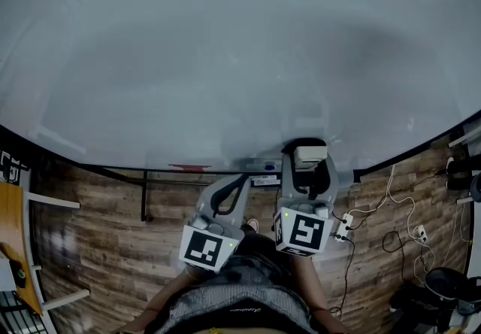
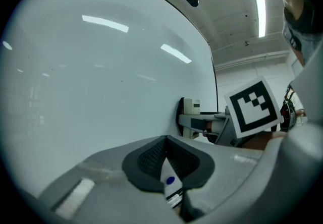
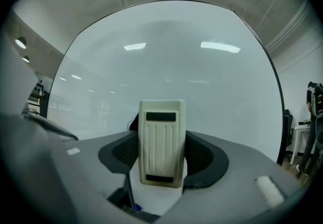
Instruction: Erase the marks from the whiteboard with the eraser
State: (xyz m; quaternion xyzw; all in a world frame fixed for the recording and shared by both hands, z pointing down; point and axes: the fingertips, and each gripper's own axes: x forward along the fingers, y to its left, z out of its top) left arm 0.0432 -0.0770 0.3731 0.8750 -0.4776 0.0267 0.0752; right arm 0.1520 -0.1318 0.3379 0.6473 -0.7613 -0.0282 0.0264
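Evidently reached the tail of the wiping step: clamped the eraser (image 3: 161, 142) in the right gripper (image 1: 310, 168) against the whiteboard (image 1: 225, 62) near its lower edge, held the left gripper (image 2: 169, 170) closed on nothing beside it, saw no marks, likely needed only lifting off.
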